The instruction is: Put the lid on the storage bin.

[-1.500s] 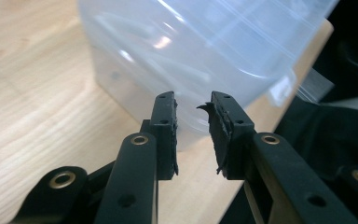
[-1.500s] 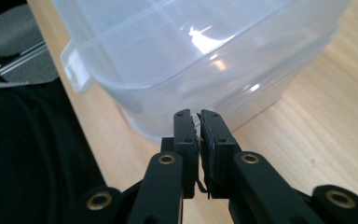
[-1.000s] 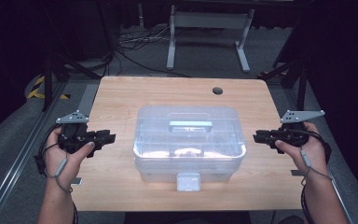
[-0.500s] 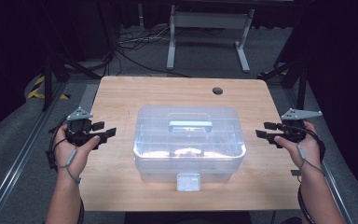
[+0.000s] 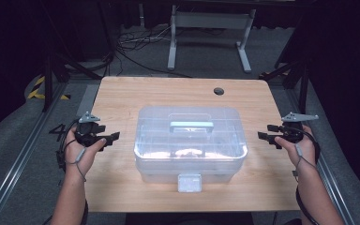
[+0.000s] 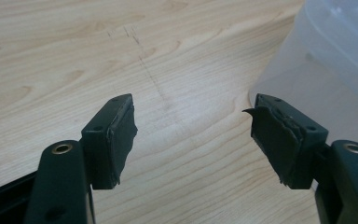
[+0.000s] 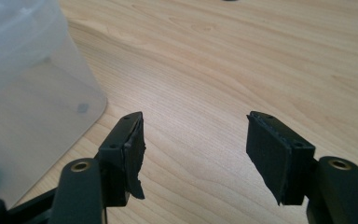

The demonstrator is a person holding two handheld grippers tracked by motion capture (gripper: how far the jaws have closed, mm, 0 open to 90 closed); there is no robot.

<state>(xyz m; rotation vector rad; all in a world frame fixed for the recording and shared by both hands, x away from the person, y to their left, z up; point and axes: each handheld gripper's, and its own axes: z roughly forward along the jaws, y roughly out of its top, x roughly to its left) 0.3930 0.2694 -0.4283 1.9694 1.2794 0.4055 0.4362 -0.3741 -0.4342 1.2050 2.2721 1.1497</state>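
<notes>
Fig.: clear lidded storage box (image 5: 190, 143) sitting mid-table (image 5: 168, 91), front latch (image 5: 189, 183) facing the person. Left gripper (image 5: 108, 138) and right gripper (image 5: 264, 137) are flanking it w/ jaws spread and nothing between them; both pairs have just been opening. Each is standing just beside an end wall, not touching. Risks: the smooth rounded wall (image 6: 326, 70) is offering little purchase, so pads may be slipping off; uneven pressure from one side is likely skewing or sliding the box; contents, approx. a pale item inside, are hard to make out and may be shifting if it tilts.
</notes>
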